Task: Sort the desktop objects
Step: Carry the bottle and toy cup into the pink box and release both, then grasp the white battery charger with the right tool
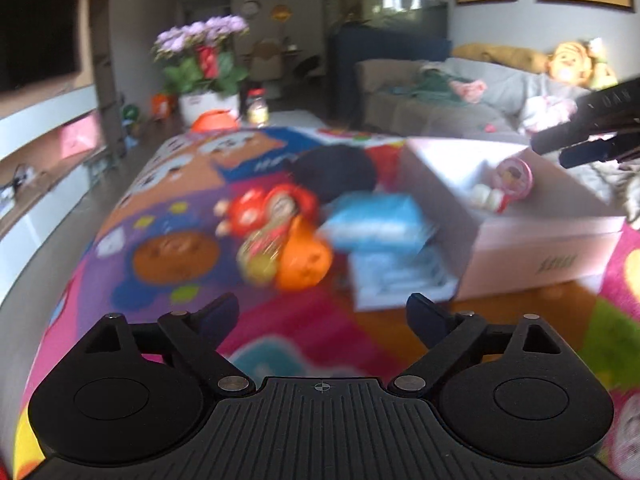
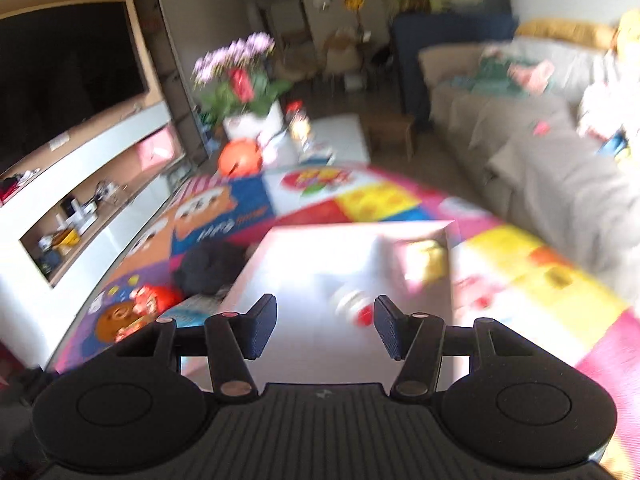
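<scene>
Left gripper (image 1: 322,312) fingers stood wide, empty; orange toy (image 1: 306,260) lay ahead of them on the table (image 1: 280,320). Right gripper (image 2: 325,326) fingers partly parted, empty, above white box (image 1: 548,256); its side lettering blurred, possibly illegible.

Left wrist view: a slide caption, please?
Open left gripper hovers before toys and tissue packs beside a white box.

A patterned cloth (image 1: 168,208) covers the table. On its right side stands an open box (image 1: 520,240); a round toy (image 1: 514,178) and a small figure (image 1: 486,198) lie inside it. Two packets (image 1: 380,226) lie against the box's left wall, one before the other. Left of them sit a doll (image 1: 268,210) and a pumpkin toy (image 1: 306,262), touching. A dark bundle (image 1: 336,172) lies behind these. A flower pot (image 1: 206,76) stands beyond the table's far end, a sofa (image 1: 440,96) to the right.
</scene>
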`<state>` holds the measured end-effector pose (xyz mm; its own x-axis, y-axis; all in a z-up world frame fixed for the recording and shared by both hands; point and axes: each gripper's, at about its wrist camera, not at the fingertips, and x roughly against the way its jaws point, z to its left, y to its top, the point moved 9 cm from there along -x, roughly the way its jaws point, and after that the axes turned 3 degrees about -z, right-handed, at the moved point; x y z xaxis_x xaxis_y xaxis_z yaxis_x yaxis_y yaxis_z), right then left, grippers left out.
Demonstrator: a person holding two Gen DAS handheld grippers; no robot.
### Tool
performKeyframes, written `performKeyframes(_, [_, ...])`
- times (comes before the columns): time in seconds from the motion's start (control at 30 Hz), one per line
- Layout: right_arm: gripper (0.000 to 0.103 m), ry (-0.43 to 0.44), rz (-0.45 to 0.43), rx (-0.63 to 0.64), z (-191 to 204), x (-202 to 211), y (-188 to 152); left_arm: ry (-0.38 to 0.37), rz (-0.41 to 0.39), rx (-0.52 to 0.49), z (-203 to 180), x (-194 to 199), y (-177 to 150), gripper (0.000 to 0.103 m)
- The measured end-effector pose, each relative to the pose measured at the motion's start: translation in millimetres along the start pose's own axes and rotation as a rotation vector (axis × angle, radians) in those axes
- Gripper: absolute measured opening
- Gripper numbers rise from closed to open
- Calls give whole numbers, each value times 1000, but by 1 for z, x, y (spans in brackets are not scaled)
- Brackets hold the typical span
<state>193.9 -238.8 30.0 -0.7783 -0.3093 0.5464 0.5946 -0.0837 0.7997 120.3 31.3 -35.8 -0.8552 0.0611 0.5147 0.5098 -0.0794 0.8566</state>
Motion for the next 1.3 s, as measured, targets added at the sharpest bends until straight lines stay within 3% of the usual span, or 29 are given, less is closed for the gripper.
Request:
performKeyframes(0.13, [62, 69, 70, -9, 36, -35, -17, 11, 8, 23, 8, 0, -10, 96])
performKeyframes(0.23, [62, 108, 109, 5, 65, -58, -29, 10, 0, 53, 14, 5, -12, 98])
performKeyframes(0.33, [62, 103, 70, 30, 91, -67, -26, 6, 11, 70, 13, 10, -17, 98])
performKeyframes(0.43, [69, 137, 2, 186, 128, -60, -20, 7, 1, 82, 13, 14, -19, 98])
performKeyframes(0.53, [71, 130, 13, 365, 163, -61, -25, 7, -2, 90, 13, 18, -21, 99])
performKeyframes(0.6, [69, 87, 45, 385, 172, -76, -20, 7, -1, 87, 12, 20, -22, 99])
performKeyframes(0.67, [50, 43, 119, 345, 177, -100, -13, -1, 4, 80, 11, 23, -24, 99])
performKeyframes(0.77, [37, -8, 260, 281, 172, -140, -12, -23, 9, 80, 10, 29, -28, 99])
performKeyframes(0.87, [37, -12, 310, 298, 172, -150, -24, -60, 20, 94, 10, 34, -33, 100])
performKeyframes(1.1, [39, 257, 450, 294, 188, -84, -71, -114, 36, 68, 2, 37, -37, 101])
performKeyframes(1.17, [39, 269, 413, 279, 184, -58, -72, -128, 43, 59, 0, 38, -39, 101])
performKeyframes(1.23, [41, 238, 268, 354, 175, -28, -67, -109, 44, 72, 4, 39, -39, 102])
performKeyframes(1.3, [62, 164, 124, 442, 162, 2, -69, -87, 51, 103, 12, 36, -38, 102])
